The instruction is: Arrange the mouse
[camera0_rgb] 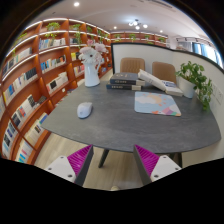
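The tabletop [120,125] is round and gray. It sits in a room with tall bookshelves [40,70] full of books. The white mouse [85,110] lies near the tabletop's left edge, well ahead of the fingers [113,163]. The fingers are wide open and hold nothing. A mouse mat [157,103], stacked books [125,83], a white vase [92,68] and a green plant [196,80] are farther back. No writing can be read.
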`<state>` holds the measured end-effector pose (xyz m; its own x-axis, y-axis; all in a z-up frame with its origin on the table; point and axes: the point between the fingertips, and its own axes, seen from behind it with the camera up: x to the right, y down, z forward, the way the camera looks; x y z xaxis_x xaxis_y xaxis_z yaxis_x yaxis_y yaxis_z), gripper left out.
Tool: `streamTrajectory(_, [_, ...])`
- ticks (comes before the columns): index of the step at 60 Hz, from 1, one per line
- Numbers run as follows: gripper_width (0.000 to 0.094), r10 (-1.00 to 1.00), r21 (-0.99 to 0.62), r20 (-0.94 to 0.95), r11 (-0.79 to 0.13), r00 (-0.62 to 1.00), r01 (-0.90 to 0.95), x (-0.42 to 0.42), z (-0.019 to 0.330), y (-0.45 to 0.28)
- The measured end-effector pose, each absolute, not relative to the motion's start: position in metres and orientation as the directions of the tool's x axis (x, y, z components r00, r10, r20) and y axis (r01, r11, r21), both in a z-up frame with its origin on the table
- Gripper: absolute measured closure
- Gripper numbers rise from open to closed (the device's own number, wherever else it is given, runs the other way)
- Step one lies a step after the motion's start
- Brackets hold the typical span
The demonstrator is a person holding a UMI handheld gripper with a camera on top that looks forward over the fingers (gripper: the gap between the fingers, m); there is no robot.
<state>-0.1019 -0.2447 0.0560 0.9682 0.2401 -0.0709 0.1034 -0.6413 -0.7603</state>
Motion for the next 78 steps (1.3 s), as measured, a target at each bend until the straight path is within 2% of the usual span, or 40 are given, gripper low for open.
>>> streamTrajectory(15, [0.0125,0.302,-0.711,-0.101,-0.689,0.948,0.143,-0.218,0.012,-0.194])
streamTrajectory(27, [0.0124,0.283,-0.703,-0.097,-0.698,0.954,0.136,-0.279,0.0,-0.118])
streamTrajectory(38, [0.013,0.236,-0.701,-0.083,-0.704,0.968,0.111,-0.303,-0.004,-0.052])
streamTrajectory(44, [0.0205,0.235,-0.692,-0.067,-0.711,0.97,0.124,-0.308,-0.009,-0.031])
streamTrajectory(49, [0.0306,0.238,-0.659,-0.02,-0.734,0.971,0.166,-0.299,-0.018,-0.025])
streamTrajectory(51, [0.039,0.247,-0.664,0.003,-0.724,0.969,0.186,-0.298,-0.018,-0.022])
streamTrajectory(54, [0.042,0.235,-0.658,-0.005,-0.732,0.972,0.173,-0.298,-0.019,-0.024])
streamTrajectory(61, [0.0568,0.202,-0.642,-0.016,-0.753,0.979,0.145,-0.295,-0.02,-0.024])
streamTrajectory(71, [0.0588,0.202,-0.615,-0.035,-0.777,0.979,0.138,-0.293,-0.013,-0.028])
streamTrajectory(74, [0.0586,0.196,-0.628,-0.065,-0.77,0.978,0.112,-0.293,0.003,-0.028])
streamTrajectory(78, [0.0586,0.192,-0.677,-0.067,-0.73,0.979,0.097,-0.283,0.046,-0.023])
